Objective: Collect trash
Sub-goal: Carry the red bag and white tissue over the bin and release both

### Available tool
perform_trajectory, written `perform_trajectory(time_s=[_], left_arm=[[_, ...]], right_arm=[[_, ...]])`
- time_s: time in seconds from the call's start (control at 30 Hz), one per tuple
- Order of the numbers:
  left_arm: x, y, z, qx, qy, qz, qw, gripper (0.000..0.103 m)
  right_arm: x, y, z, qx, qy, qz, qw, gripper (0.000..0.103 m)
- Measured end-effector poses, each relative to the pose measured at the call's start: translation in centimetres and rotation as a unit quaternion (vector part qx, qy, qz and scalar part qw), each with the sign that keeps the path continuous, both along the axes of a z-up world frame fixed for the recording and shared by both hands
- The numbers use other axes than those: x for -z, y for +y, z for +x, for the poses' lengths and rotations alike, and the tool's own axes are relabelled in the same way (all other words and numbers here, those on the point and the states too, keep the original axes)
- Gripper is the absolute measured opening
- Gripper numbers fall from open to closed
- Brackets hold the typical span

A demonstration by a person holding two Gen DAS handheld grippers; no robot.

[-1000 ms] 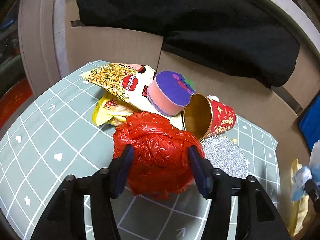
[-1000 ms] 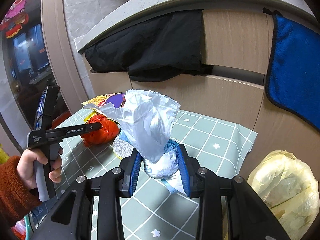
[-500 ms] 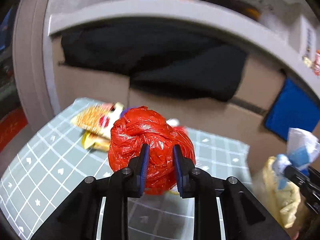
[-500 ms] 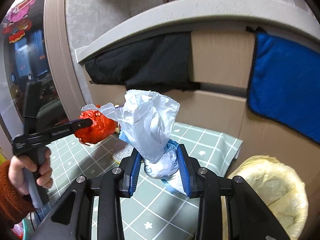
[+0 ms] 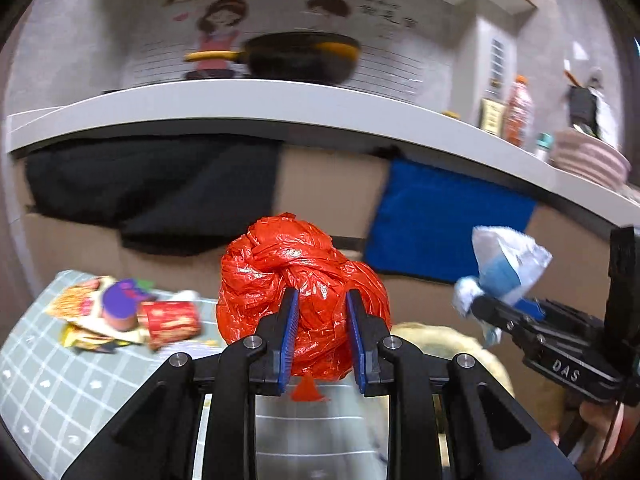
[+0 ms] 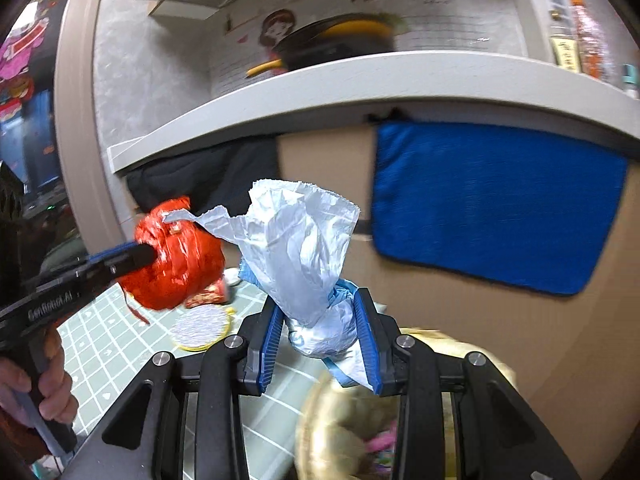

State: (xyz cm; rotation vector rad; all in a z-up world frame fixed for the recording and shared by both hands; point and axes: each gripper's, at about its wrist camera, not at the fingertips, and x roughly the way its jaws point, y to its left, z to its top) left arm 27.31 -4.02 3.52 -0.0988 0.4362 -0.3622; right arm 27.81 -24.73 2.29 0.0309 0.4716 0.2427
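My left gripper [image 5: 321, 336] is shut on a knotted red plastic bag [image 5: 296, 280] and holds it in the air above the table's right end. It also shows in the right wrist view [image 6: 176, 264]. My right gripper [image 6: 320, 340] is shut on a crumpled white and blue plastic bag [image 6: 308, 256], held above a bin lined with a yellowish bag [image 6: 352, 428]. The white bag also shows at the right of the left wrist view [image 5: 504, 264]. The bin [image 5: 456, 352] lies just beyond the red bag.
On the green grid tablecloth [image 5: 48, 384] at the left lie snack packets [image 5: 80, 300], a purple-topped pink tub [image 5: 120, 304] and a red paper cup [image 5: 170, 320]. A silver round pad [image 6: 200, 328] lies on the cloth. Black and blue cloths hang from the counter behind.
My left gripper closed on the red bag, lifted it off the table and carried it right toward the bin. My right gripper moved with the white bag to above the bin.
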Motion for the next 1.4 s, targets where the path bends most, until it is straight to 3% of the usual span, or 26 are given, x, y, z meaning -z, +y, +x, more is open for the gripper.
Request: perform_trajectory(time_s=[0.27,0.47,0.8,1.3,1.4], left_arm=[[1.8,-8.1,0.1,0.081,0.016,0.012,0.9965,0.025],[4.0,-11.1,0.7,0.097,0.044,0.026,0.9940,0.025],[7.3,-13.2,1.5,0.107,0.076,0.038,0.9906,0.025],[8.6,-13.7,3.0,0.122,0.110,0.030,0.9860,0.025],[8.7,-13.6,3.5,0.141,0.130,0.015,0.9813,0.033]], right_arm=[[0.0,-5.5,-1.5,0.051,0.001,0.002,0.999,0.033],[1.9,-8.3,-1.6,0.071,0.022,0.011,0.997,0.033],[5.0,-10.2,-0.6,0.081,0.055,0.033,0.995,0.033],[7.0,-10.8,-0.1,0.096,0.081,0.034,0.992,0.034],[7.0,-10.9,-0.2,0.103,0.079,0.035,0.991,0.036]])
